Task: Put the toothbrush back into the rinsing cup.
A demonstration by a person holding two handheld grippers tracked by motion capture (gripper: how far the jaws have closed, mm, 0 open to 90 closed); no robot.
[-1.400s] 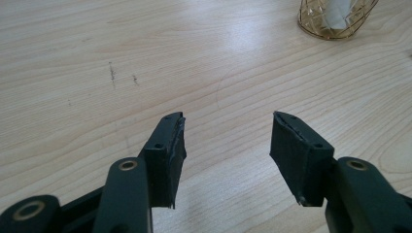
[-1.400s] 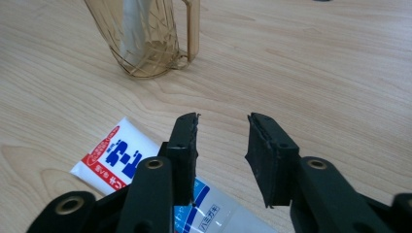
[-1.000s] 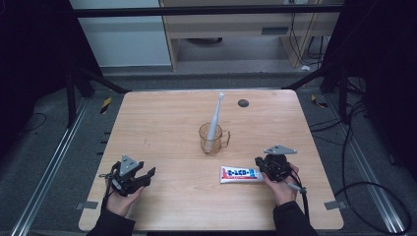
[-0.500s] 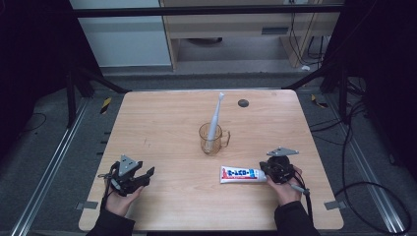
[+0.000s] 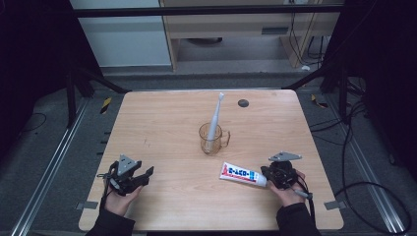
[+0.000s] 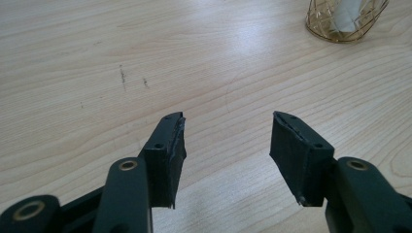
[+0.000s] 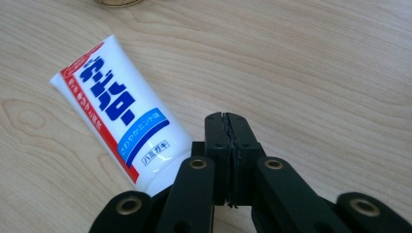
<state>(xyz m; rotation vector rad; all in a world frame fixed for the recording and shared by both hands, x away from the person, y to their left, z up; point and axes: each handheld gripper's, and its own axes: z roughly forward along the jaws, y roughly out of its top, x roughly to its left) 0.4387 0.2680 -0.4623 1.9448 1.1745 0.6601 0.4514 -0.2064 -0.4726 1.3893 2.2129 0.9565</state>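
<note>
The left gripper point(image 5: 129, 178) has its jaws wide over bare table point(image 5: 167, 123), while the right gripper point(image 7: 228, 145) is closed empty, just beside the toothpaste tube point(image 7: 119, 114).

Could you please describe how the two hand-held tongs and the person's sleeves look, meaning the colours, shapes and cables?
Both tongs are black. The left tongs and the right tongs each carry a grey three-cornered plate on top and trail a thin dark cable. In the gripper views each has two flat arms joined by brass-coloured rivets, ending in blocky, ribbed black pads. The person wears dark sleeves.
</note>
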